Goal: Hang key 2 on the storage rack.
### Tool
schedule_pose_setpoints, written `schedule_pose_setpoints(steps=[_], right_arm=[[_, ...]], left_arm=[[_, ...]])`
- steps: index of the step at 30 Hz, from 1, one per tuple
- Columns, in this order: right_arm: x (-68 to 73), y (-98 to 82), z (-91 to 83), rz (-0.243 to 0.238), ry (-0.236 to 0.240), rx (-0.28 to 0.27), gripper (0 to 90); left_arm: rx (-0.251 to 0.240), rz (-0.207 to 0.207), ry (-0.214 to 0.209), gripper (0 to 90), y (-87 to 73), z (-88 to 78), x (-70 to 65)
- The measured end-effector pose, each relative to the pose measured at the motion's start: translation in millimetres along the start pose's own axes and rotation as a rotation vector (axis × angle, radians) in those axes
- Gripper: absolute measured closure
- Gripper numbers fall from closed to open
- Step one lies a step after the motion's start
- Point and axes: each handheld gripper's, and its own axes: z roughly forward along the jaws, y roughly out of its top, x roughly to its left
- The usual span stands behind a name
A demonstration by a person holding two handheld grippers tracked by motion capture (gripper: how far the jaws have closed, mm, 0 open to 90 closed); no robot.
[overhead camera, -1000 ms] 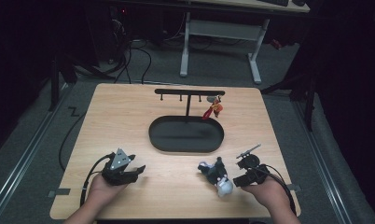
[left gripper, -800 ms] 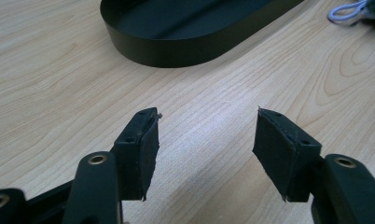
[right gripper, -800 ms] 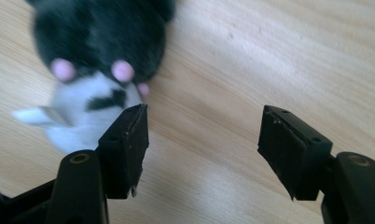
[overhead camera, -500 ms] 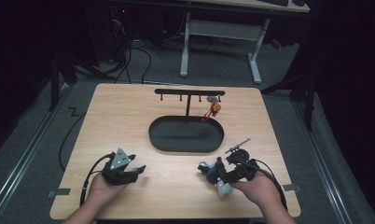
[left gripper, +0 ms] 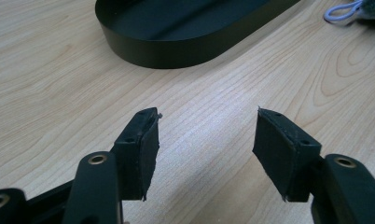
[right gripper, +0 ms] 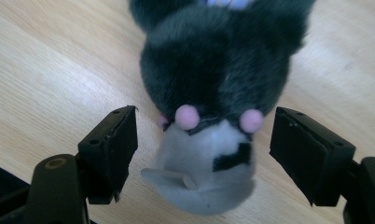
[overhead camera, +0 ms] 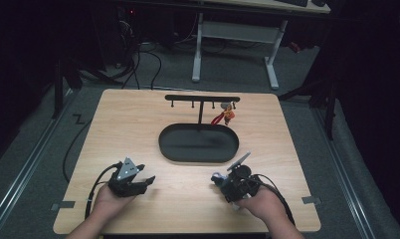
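High view: wooden table (overhead camera: 138,124) w/ a black oval tray (overhead camera: 198,144) in the middle, and behind it a black T-shaped rack (overhead camera: 202,99) w/ small pegs; a red-orange keychain item (overhead camera: 224,115) hangs from a peg near the rack's right end. Left gripper (overhead camera: 147,182) sits low at the near-left of the table in the person's left hand (overhead camera: 108,198), jaws apart, nothing between them. Right gripper (overhead camera: 219,181) is at the near-right, just in front of the tray's right end, in the right hand (overhead camera: 260,201).

Right gripper view: plush toy (right gripper: 213,107), dark grey fur w/ a light grey part and small pink dots, lies on the table between the jaws. Jaws have just been opening; there's a gap each side of the toy, so pads aren't pressing on it.

Left gripper view: jaws wide, bare wood between them, tray (left gripper: 176,42) ahead; a pale loop (left gripper: 343,11) of the toy at the top right corner.
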Motion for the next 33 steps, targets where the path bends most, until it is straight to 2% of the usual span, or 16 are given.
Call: schedule_pose_setpoints(steps=[1,2,6,7,11,18,23,27,33], right_arm=[[0.0,0.0,0.0,0.000,0.000,0.000,23.5],[-2.2,-0.1,4.0,-0.043,0.000,-0.008,23.7],[-2.9,-1.6,13.1,-0.035,-0.001,0.007,25.0],[-4.3,-2.2,16.0,-0.037,0.002,0.014,28.9],[-4.8,-3.0,20.1,-0.040,0.001,0.022,35.6],[-4.5,-2.9,21.6,-0.059,-0.006,0.015,43.8],[-3.8,0.7,7.1,-0.078,-0.010,0.002,47.0],[-4.0,3.2,-3.8,-0.066,-0.015,-0.005,47.1],[-3.6,5.7,-11.7,-0.080,-0.009,-0.011,47.1]], left_arm=[[0.000,0.000,0.000,40.6,0.0,0.0,0.0],[0.001,0.001,0.000,40.6,0.0,0.1,-0.1],[0.005,0.005,-0.004,40.5,0.2,0.4,-0.7],[0.006,0.006,-0.005,40.5,0.2,0.5,-0.7],[0.007,0.006,-0.007,40.5,0.2,0.9,-0.5],[0.010,0.008,-0.008,40.5,0.1,1.2,-1.1],[0.009,0.007,-0.008,40.5,0.1,0.9,-0.9],[0.009,0.008,-0.009,40.5,0.1,0.9,-1.0],[0.010,0.007,-0.011,40.5,0.1,0.9,-0.6]])
